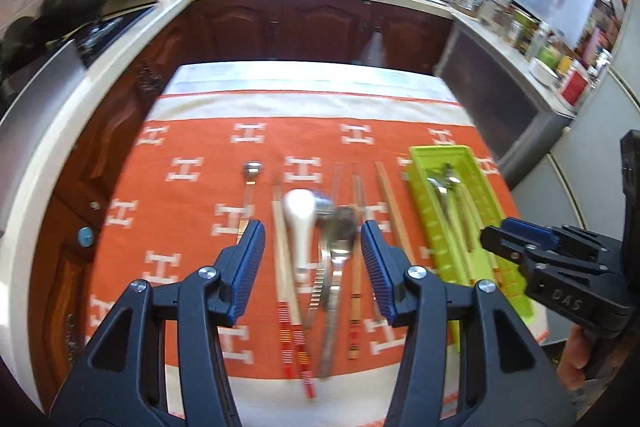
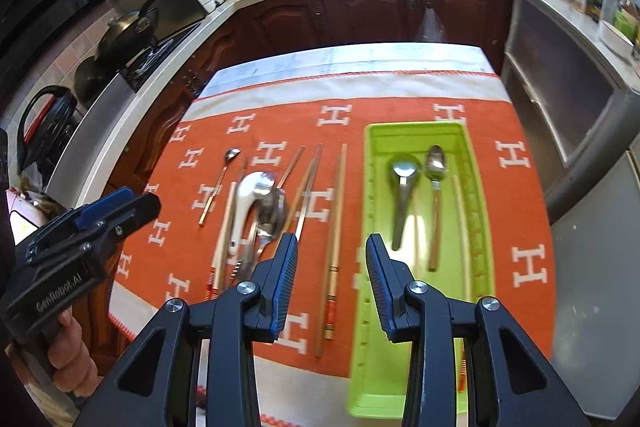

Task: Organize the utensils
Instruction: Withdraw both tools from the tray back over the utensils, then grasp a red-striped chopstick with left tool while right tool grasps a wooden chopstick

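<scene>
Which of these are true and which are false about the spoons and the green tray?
1. The green tray has spoons inside. True.
2. The white spoon is in the tray. False: it lies on the orange cloth.
3. The right gripper holds a chopstick. False: it is open and empty.
4. The left gripper is empty. True.
5. The tray sits left of the loose utensils. False: it sits to their right.

A table is covered by an orange woven cloth with white H motifs [image 2: 472,211]. Directly on the cloth are laid a lime-green plastic cutlery tray [image 2: 372,227], a white ceramic spoon [image 2: 246,205], several steel spoons, and loose wooden chopsticks [image 2: 334,247].
</scene>
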The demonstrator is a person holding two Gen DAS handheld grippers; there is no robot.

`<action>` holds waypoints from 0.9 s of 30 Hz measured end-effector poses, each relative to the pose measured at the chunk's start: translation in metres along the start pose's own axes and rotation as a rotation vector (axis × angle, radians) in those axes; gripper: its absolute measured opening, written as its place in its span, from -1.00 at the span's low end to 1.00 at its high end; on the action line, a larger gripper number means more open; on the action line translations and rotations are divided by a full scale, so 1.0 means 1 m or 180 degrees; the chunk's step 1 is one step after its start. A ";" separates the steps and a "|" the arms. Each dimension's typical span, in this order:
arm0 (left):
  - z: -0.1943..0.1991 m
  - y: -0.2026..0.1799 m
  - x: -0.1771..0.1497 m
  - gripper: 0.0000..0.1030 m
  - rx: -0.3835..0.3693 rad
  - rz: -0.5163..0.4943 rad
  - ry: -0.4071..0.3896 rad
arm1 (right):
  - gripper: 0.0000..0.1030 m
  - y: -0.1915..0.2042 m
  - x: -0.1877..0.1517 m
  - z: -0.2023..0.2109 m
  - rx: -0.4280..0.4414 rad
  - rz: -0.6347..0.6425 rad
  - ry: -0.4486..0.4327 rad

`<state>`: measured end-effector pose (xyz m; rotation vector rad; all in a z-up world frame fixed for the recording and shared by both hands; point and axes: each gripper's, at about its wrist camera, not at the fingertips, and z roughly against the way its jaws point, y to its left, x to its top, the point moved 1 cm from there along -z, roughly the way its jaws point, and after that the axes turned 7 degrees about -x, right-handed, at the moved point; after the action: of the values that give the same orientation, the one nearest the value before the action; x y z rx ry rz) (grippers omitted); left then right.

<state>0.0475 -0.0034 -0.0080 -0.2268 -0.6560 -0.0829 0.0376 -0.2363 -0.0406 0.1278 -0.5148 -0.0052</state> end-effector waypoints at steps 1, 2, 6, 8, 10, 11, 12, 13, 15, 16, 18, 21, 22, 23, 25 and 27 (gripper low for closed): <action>0.001 0.009 0.000 -0.09 0.0017 0.0041 -0.0001 | -0.30 0.007 0.002 -0.002 -0.0002 0.0034 0.0011; 0.001 0.017 0.000 -0.09 0.0030 0.0070 0.0008 | -0.31 0.012 0.003 -0.004 -0.0008 0.0066 0.0015; 0.000 0.043 0.000 -0.10 0.0108 0.0109 0.0011 | -0.30 0.039 0.009 -0.008 -0.0055 0.0199 -0.0074; -0.002 0.055 0.000 -0.10 0.0097 0.0101 0.0035 | -0.30 0.055 0.011 -0.010 -0.0103 0.0282 -0.0174; -0.009 0.063 -0.002 -0.10 0.0059 0.0093 0.0093 | -0.30 0.068 0.013 -0.014 -0.0070 0.0324 -0.0189; -0.014 0.066 -0.003 -0.10 0.0046 0.0094 0.0127 | -0.30 0.075 0.013 -0.018 -0.0019 0.0330 -0.0185; -0.020 0.065 -0.004 -0.12 0.0040 0.0091 0.0154 | -0.30 0.080 0.013 -0.023 0.0022 0.0326 -0.0182; -0.025 0.069 -0.007 -0.21 0.0012 0.0078 0.0202 | -0.30 0.086 0.012 -0.028 0.0083 0.0322 -0.0175; -0.036 0.071 -0.014 -0.40 -0.0024 0.0064 0.0290 | -0.30 0.096 0.009 -0.042 0.0197 0.0369 -0.0127; -0.043 0.075 -0.018 -0.53 -0.0045 0.0061 0.0353 | -0.30 0.102 0.007 -0.050 0.0233 0.0407 -0.0092; -0.053 0.077 -0.027 -0.66 -0.0086 0.0056 0.0452 | -0.46 0.113 0.001 -0.066 0.0299 0.0490 -0.0013; -0.065 0.085 -0.039 -0.79 -0.0121 0.0057 0.0550 | -0.61 0.129 -0.010 -0.092 0.0379 0.0592 0.0157; -0.068 0.087 -0.042 -0.81 -0.0126 0.0064 0.0573 | -0.63 0.133 -0.013 -0.099 0.0403 0.0612 0.0216; -0.072 0.091 -0.046 -0.81 -0.0138 0.0089 0.0606 | -0.65 0.137 -0.017 -0.108 0.0425 0.0619 0.0290; -0.076 0.096 -0.050 -0.81 -0.0173 0.0128 0.0641 | -0.67 0.142 -0.023 -0.121 0.0460 0.0617 0.0399; -0.080 0.101 -0.055 -0.81 -0.0206 0.0170 0.0669 | -0.71 0.145 -0.027 -0.131 0.0495 0.0617 0.0479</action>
<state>0.0667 0.0766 -0.1217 -0.2935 -0.4383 -0.0754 0.0745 -0.0756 -0.1490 0.2281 -0.3750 0.2325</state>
